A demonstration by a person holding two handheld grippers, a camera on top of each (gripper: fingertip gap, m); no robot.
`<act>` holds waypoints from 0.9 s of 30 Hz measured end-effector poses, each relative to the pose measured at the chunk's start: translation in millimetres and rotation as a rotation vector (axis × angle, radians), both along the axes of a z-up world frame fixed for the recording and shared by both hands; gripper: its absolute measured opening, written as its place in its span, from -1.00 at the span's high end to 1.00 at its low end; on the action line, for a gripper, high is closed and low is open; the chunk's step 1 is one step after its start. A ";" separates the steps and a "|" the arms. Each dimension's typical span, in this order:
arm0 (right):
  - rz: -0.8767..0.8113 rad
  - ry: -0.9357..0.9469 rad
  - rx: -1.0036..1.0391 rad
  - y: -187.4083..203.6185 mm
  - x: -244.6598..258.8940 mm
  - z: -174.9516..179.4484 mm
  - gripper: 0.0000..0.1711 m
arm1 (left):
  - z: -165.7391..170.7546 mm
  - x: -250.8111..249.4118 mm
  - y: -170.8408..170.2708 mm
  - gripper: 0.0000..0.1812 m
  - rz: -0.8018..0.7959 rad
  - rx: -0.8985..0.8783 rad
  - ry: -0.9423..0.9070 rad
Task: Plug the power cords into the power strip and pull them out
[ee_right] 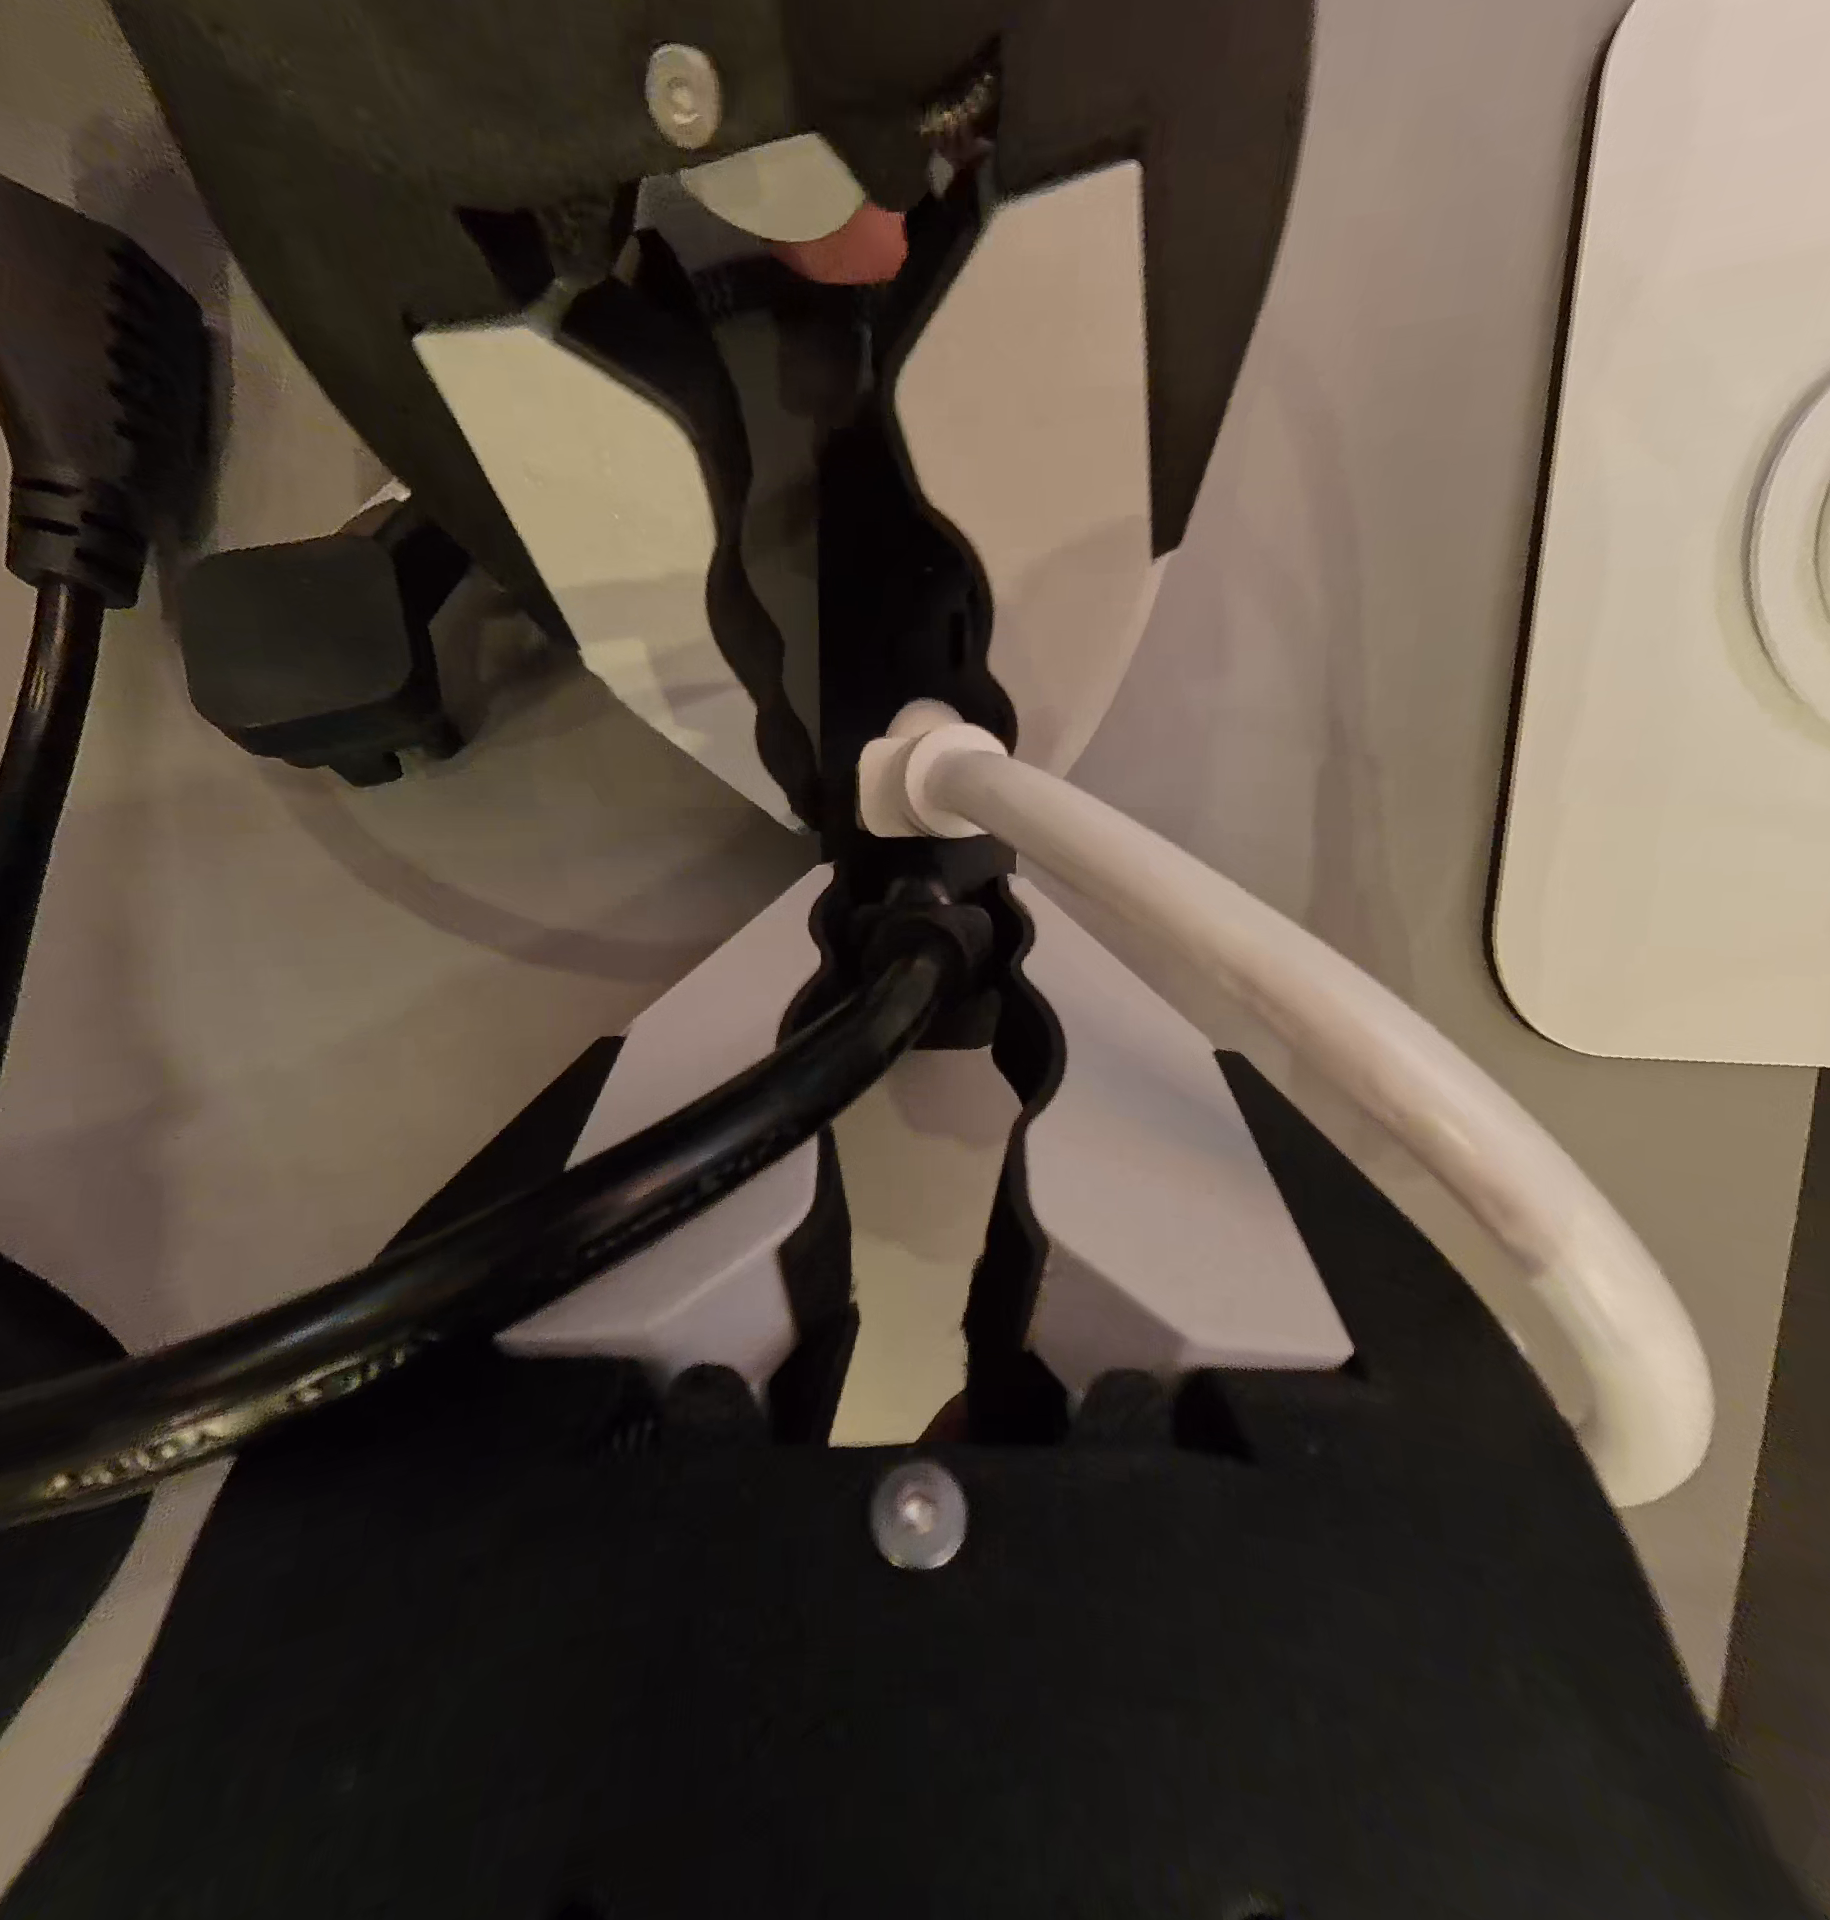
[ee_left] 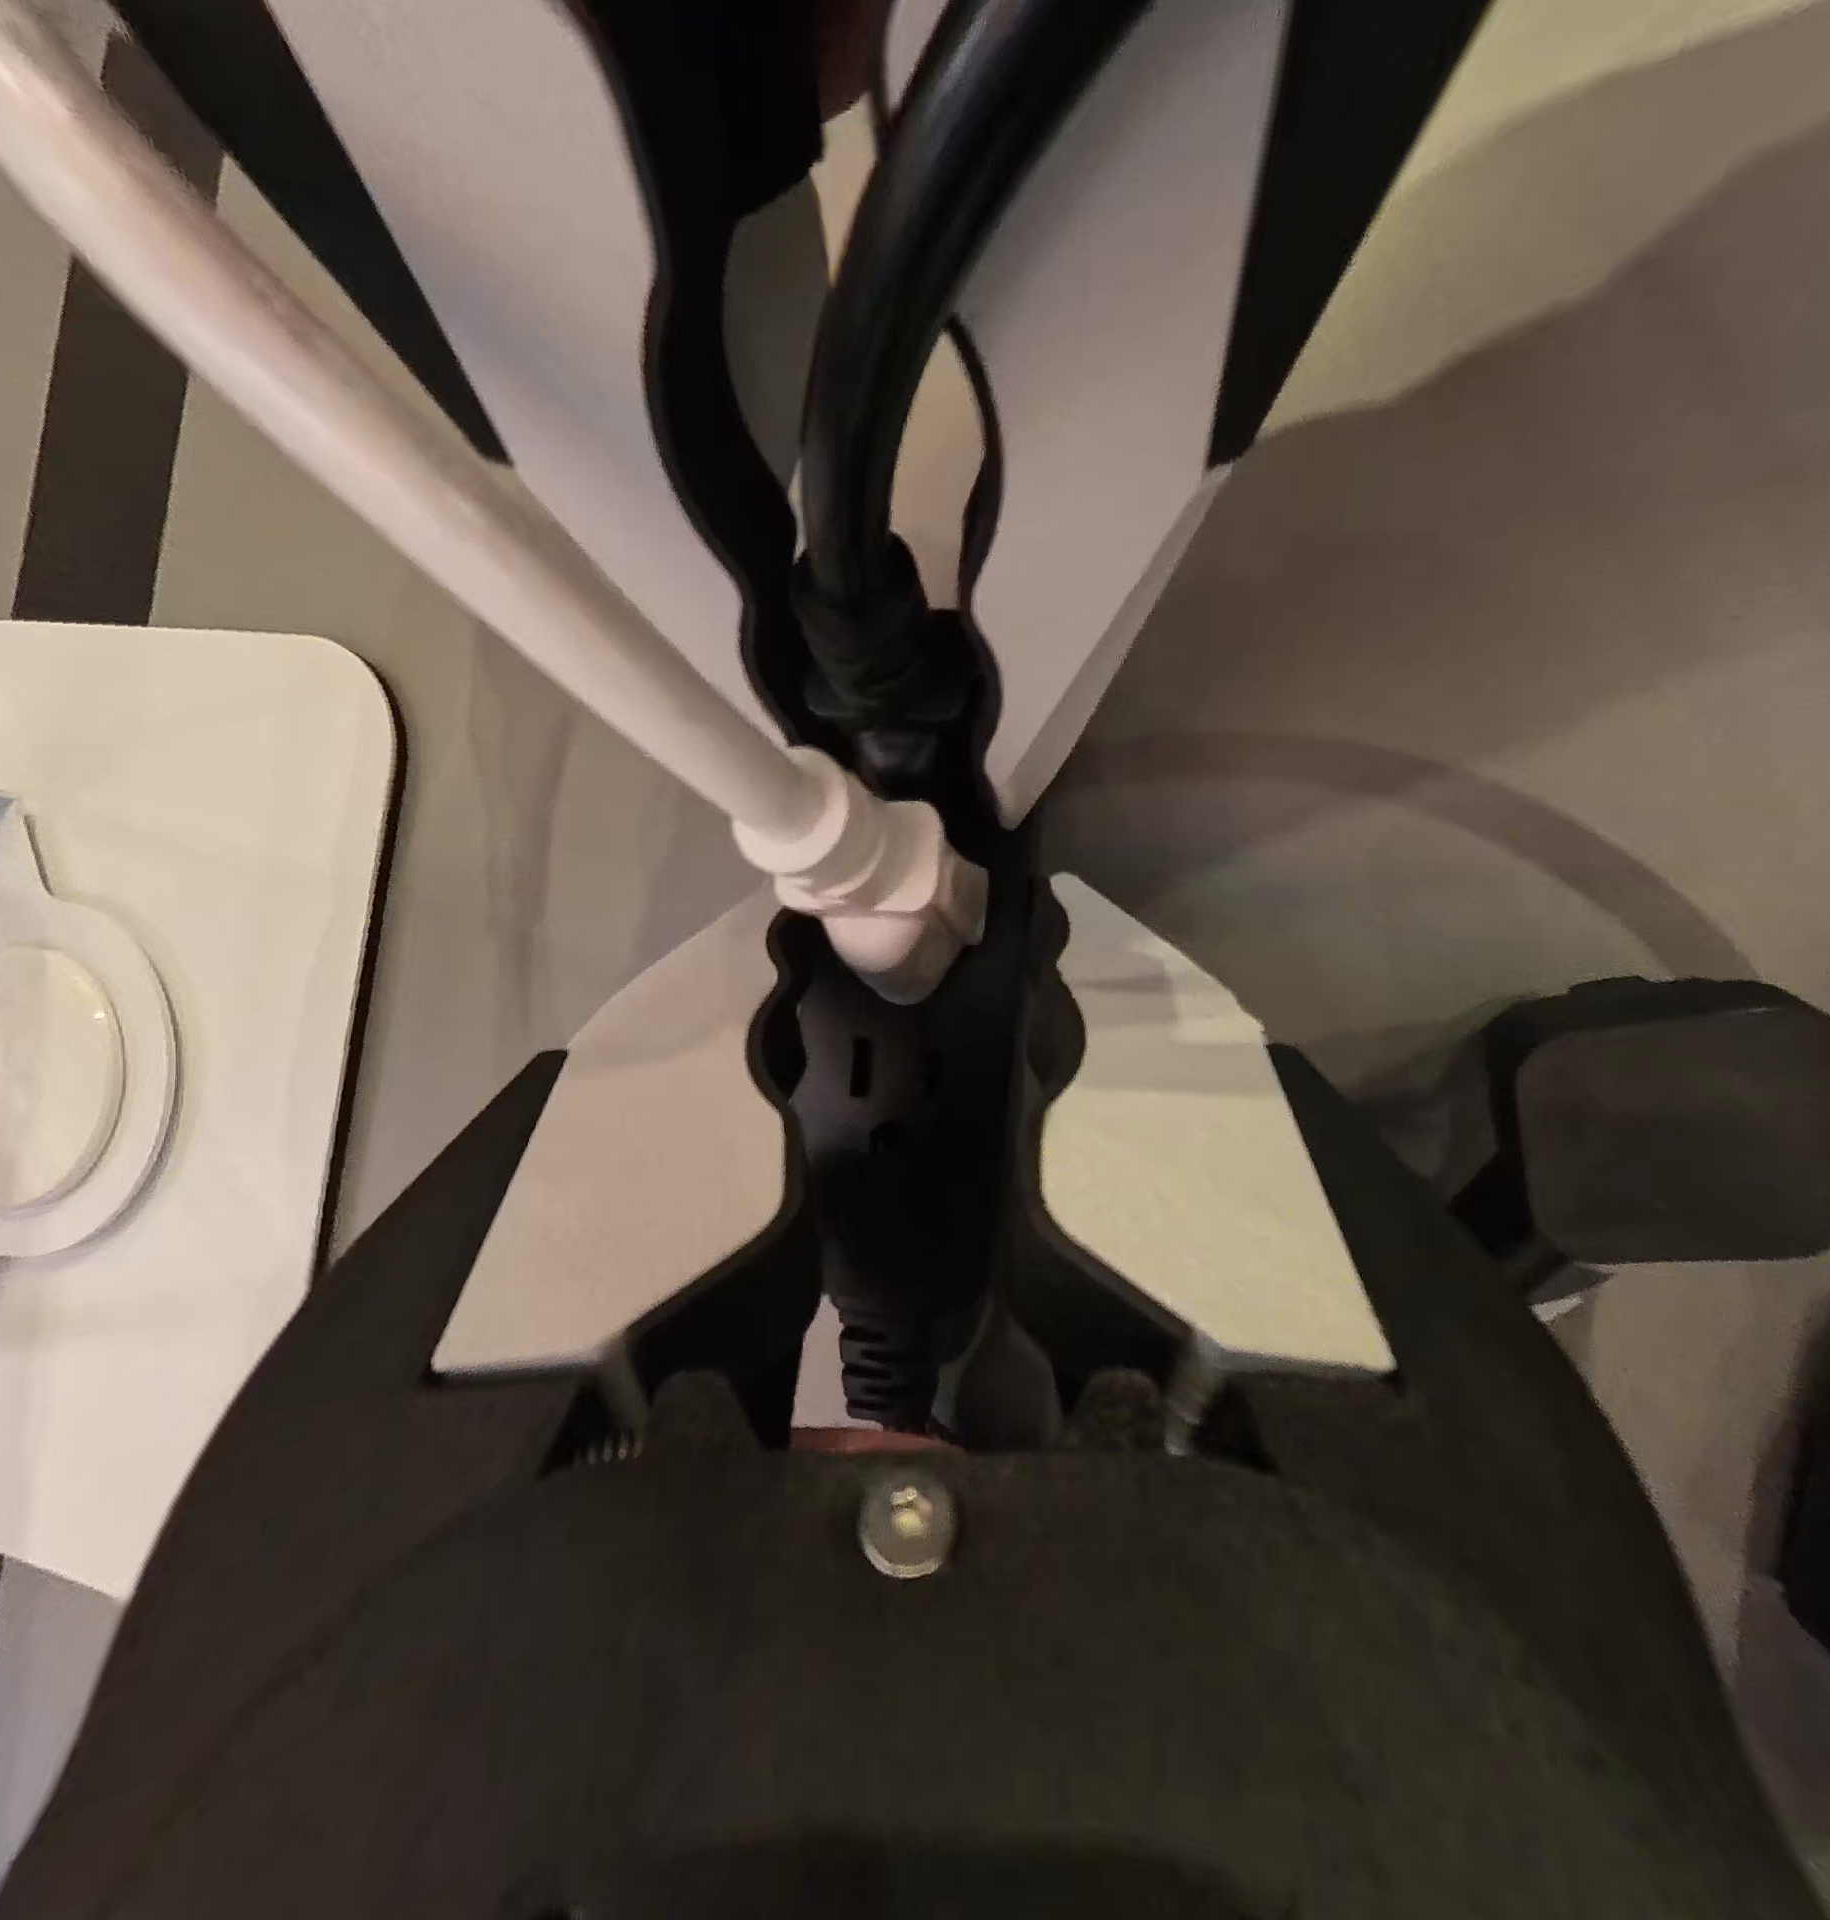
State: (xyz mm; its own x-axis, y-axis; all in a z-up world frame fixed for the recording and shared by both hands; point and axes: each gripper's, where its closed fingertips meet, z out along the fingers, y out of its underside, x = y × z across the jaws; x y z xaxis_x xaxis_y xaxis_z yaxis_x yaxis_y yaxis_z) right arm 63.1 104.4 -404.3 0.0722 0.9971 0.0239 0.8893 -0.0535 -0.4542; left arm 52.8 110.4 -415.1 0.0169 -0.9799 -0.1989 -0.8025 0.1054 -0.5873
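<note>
We hold the black power strip (ee_left: 895, 1101) tight in our left gripper (ee_left: 895, 1049). Our right gripper (ee_right: 906, 940) pinches the black plug (ee_right: 916, 925), which sits in the strip beside the white plug (ee_right: 906, 774). Next, we think, we pull the black plug straight out while holding the strip steady.

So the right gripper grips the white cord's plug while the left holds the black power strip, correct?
No: the right wrist view shows the right gripper on the black cord's plug; the left gripper holds the black power strip.
</note>
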 end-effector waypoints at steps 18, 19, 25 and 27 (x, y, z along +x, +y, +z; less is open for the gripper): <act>0.024 0.058 -0.005 -4.7 -7.2 0.5 0.74 | 3.9 -45.8 -5.0 0.58 -0.088 -0.076 0.277; 0.026 0.062 -0.005 -4.7 -7.3 0.5 0.74 | 5.3 -46.2 -5.3 0.60 -0.086 -0.077 0.265; 0.041 0.067 0.010 -4.8 -7.7 0.8 0.74 | 3.3 -46.8 -4.7 0.58 -0.099 -0.097 0.305; 0.041 0.074 0.015 -4.9 -8.2 1.2 0.76 | 2.8 -47.3 -4.8 0.59 -0.104 -0.095 0.332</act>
State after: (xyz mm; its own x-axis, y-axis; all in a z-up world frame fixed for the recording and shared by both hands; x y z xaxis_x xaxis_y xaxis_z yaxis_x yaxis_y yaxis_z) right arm 54.9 99.5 -403.1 0.0330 0.9988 0.0354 0.8546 -0.0098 -0.5192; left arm 5.4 105.6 -412.3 -0.1345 -0.9872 -0.0851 -0.9388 0.1545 -0.3078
